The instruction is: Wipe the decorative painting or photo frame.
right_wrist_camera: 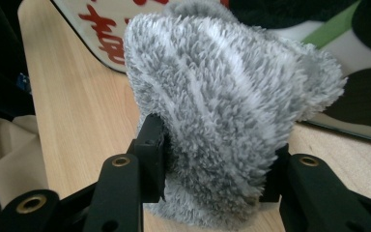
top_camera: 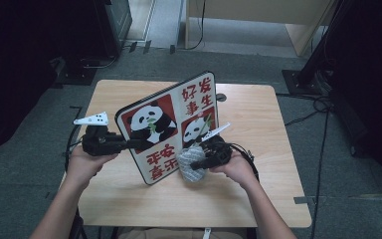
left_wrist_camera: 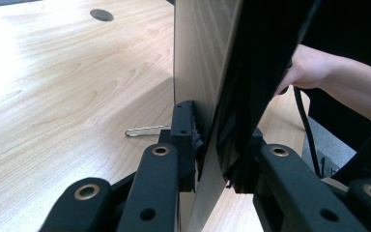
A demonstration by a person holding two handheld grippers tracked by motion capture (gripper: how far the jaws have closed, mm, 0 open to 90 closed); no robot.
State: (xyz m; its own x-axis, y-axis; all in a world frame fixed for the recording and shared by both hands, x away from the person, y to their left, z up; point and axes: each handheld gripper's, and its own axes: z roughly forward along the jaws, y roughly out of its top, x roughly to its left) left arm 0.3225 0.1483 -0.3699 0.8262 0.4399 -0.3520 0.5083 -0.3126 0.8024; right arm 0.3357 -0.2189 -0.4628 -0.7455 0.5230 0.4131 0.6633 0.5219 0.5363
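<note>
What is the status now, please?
Left gripper clamps panda board on edge, upright. Right gripper holds grey fluffy cloth against board face. Nothing in the way.

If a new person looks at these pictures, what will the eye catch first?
First, the panda board, red and white with red characters, held tilted on edge over the middle of the table; the left gripper clamps its left edge. Next, the fluffy grey cloth squeezed in the right gripper against the board's lower front.
</note>
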